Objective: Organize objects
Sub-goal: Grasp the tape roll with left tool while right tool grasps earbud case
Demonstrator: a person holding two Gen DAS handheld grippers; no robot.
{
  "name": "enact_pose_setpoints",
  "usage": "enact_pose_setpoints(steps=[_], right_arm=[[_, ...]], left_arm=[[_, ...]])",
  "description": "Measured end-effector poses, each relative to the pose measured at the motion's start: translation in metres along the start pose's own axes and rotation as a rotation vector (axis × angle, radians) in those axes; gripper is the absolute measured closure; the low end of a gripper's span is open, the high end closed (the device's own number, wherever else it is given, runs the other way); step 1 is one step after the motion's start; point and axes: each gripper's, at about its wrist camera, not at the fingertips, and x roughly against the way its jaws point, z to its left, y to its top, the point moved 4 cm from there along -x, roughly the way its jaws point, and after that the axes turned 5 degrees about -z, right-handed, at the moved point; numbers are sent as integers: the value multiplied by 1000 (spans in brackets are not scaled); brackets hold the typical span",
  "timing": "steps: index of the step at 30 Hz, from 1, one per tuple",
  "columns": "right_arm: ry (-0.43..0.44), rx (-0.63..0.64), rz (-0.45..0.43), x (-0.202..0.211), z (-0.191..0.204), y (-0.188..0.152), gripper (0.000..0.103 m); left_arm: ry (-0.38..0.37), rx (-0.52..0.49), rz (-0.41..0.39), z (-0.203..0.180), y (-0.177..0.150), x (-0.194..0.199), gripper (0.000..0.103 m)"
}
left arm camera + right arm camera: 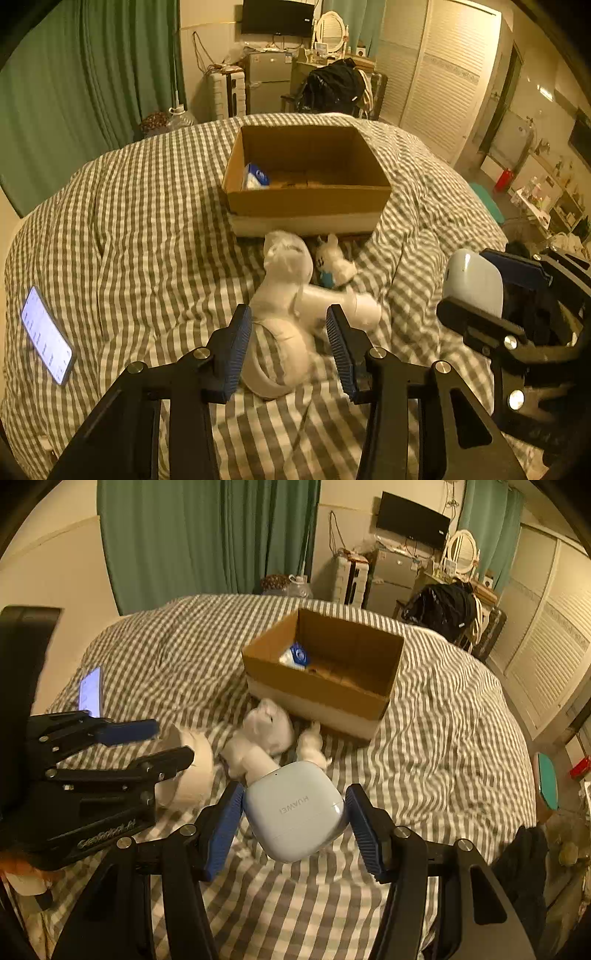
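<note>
An open cardboard box (308,201) (317,686) stands on the checked bedspread with a blue-and-white item (256,176) (295,655) inside. In front of it lie a white plastic-wrapped bundle (286,266) (267,725), a white tape roll (280,354) (195,766) and a small white plush toy (334,260) (312,744). My left gripper (290,345) (155,744) is open, its fingers either side of the tape roll. My right gripper (295,819) is shut on a white Huawei earbud case (295,810) (474,282), held above the bed.
A lit phone (46,336) (90,696) lies on the bedspread (147,221) at the left. Green curtains, a small fridge (267,81), a chair with a black bag (334,88) and a wardrobe stand beyond the bed.
</note>
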Motion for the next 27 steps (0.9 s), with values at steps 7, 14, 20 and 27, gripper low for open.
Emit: enact_pose_setpoints(steps=[7, 14, 20, 27], right_arm=[[14, -31, 10, -14, -12, 10, 46], [40, -81, 80, -45, -24, -7, 46], [56, -107, 132, -69, -31, -19, 46], [65, -131, 178, -89, -44, -27, 46]], left_arm=[[-9, 39, 50, 17, -5, -28, 58], [-25, 59, 140, 21, -45, -62, 13], [-11, 63, 248, 22, -62, -97, 11], [-39, 110, 322, 26, -71, -125, 10]])
